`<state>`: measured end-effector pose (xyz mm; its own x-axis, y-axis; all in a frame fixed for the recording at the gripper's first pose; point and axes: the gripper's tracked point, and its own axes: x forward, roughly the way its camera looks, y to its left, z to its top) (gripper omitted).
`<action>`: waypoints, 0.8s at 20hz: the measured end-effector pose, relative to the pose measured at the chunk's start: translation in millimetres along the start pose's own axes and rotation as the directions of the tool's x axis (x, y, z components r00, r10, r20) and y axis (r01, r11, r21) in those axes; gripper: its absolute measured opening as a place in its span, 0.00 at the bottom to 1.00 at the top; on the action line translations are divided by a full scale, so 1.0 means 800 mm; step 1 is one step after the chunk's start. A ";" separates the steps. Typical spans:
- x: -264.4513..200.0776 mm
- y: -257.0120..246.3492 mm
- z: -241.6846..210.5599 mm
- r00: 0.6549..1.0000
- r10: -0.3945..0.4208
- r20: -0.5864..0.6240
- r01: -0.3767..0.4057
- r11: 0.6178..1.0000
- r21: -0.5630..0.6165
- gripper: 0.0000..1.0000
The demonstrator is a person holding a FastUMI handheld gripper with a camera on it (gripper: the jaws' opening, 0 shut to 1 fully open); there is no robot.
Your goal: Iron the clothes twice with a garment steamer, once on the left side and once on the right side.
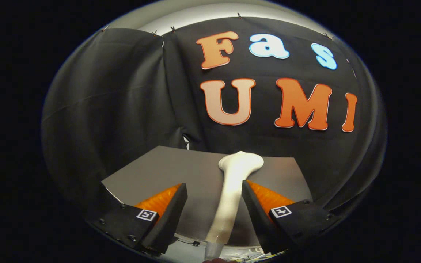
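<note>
A white garment steamer [231, 193] lies on the grey tabletop [181, 164], its slim handle running back between my fingers and its wider head [240, 162] pointing away toward the black cloth wall. My gripper [214, 184] is open around the handle. The handle sits right against the right finger [254, 204], while a clear gap separates it from the left finger [172, 212]. I cannot tell whether the right finger presses on it. The lower end of the handle narrows to a greyish neck [214, 250] below the fingers.
The black cloth wall [122, 102] hangs close behind the table's far edge and wraps round to the left. The table's left edge [122, 170] runs diagonally near the left finger. A thin cable [192, 242] lies on the surface under the fingers.
</note>
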<state>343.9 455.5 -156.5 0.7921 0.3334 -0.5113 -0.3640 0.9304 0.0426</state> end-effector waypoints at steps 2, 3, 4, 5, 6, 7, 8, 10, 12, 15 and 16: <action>0.020 -0.010 -0.009 0.999 -0.019 -0.034 0.020 1.000 0.018 0.98; 0.030 -0.014 -0.014 0.998 -0.030 -0.052 0.031 0.999 0.018 0.97; 0.039 -0.018 -0.018 0.997 -0.038 -0.070 0.039 0.999 0.017 0.97; 0.044 -0.022 -0.022 0.995 -0.048 -0.086 0.050 0.999 0.018 0.97; 0.049 -0.027 -0.026 0.994 -0.054 -0.099 0.057 0.998 0.021 0.97; 0.053 -0.029 -0.030 0.992 -0.058 -0.109 0.061 0.998 0.025 0.97; 0.056 -0.030 -0.033 0.991 -0.059 -0.120 0.063 0.998 0.029 0.97; 0.062 -0.035 -0.041 0.987 -0.068 -0.143 0.075 0.996 0.042 0.97; 0.066 -0.039 -0.048 0.984 -0.070 -0.166 0.081 0.995 0.061 0.88; 0.067 -0.043 -0.047 0.985 -0.087 -0.151 0.092 0.995 0.026 0.75; 0.069 -0.042 -0.049 0.985 -0.084 -0.153 0.088 0.996 0.020 0.70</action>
<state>380.6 436.9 -220.1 0.7355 0.2264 -0.6385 -0.2826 0.9591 0.0145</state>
